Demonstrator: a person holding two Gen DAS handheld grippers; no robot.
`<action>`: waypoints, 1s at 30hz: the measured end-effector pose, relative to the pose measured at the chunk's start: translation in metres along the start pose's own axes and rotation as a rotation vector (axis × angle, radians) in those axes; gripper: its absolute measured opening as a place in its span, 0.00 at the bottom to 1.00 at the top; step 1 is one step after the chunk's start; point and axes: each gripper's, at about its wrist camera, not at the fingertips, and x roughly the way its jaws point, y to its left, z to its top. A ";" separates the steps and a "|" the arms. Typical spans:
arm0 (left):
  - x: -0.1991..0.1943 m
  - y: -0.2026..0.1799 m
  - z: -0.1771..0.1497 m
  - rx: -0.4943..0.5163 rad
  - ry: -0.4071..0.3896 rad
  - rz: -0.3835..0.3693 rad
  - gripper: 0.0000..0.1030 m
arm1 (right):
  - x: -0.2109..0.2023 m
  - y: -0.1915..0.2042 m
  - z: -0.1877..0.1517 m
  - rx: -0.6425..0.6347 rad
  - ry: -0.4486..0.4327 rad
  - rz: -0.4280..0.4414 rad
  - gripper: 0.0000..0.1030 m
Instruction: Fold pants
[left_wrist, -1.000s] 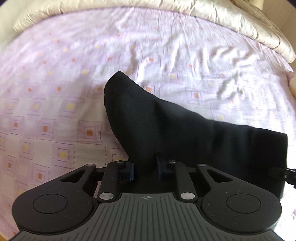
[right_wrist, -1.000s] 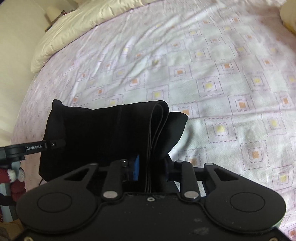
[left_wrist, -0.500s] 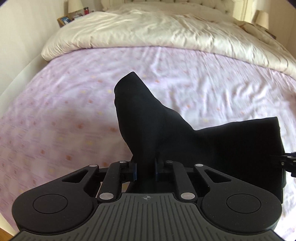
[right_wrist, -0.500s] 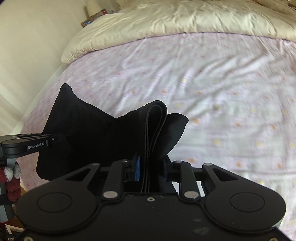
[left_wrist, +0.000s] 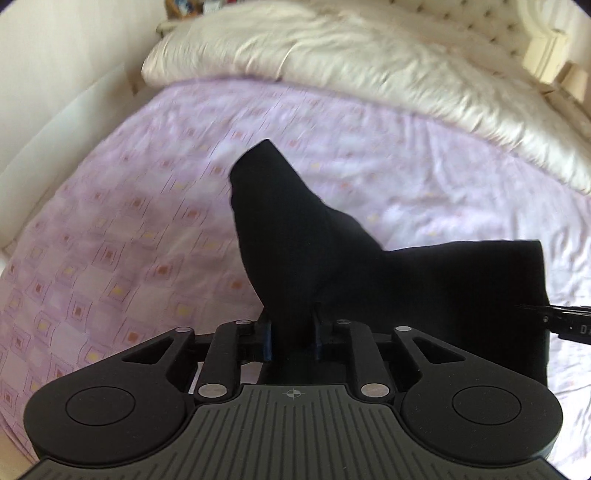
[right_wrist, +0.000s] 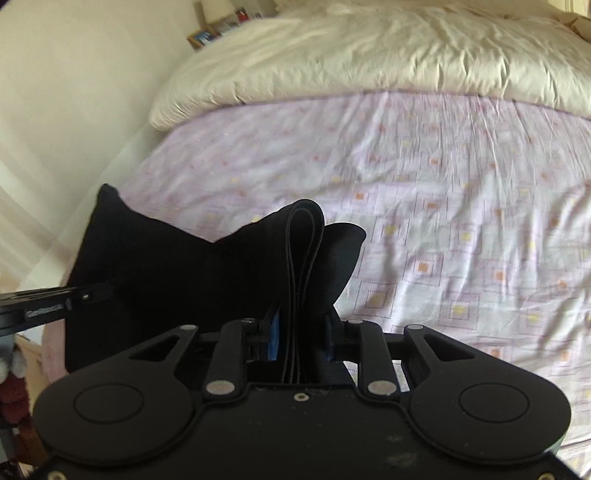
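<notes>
The black pants (left_wrist: 369, 273) hang folded between my two grippers above the bed. My left gripper (left_wrist: 291, 332) is shut on one corner of the pants, which stands up in a point before it. My right gripper (right_wrist: 301, 336) is shut on the other corner of the pants (right_wrist: 184, 273), where several stacked layers of fabric edge show between the fingers. The right gripper's finger tip shows at the right edge of the left wrist view (left_wrist: 565, 325). The left gripper's finger shows at the left edge of the right wrist view (right_wrist: 48, 302).
A lilac bed sheet (left_wrist: 147, 229) with small square patterns spreads below, also in the right wrist view (right_wrist: 461, 240). A cream duvet (left_wrist: 351, 62) lies bunched across the far end of the bed. A wall (right_wrist: 74, 92) runs along the bed's left side.
Both grippers have lifted and tilted up with the pants held between them. The view now reaches the duvet and the wall. The grips have not changed.
</notes>
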 end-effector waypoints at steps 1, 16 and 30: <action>0.010 0.008 -0.002 -0.011 0.030 0.026 0.21 | 0.014 -0.001 0.001 0.022 0.039 -0.037 0.28; 0.014 -0.002 -0.038 0.175 0.011 -0.112 0.20 | 0.001 0.031 -0.020 0.048 -0.025 -0.063 0.30; 0.035 -0.007 -0.046 0.155 0.126 -0.137 0.20 | 0.036 0.036 -0.040 0.005 0.161 -0.195 0.24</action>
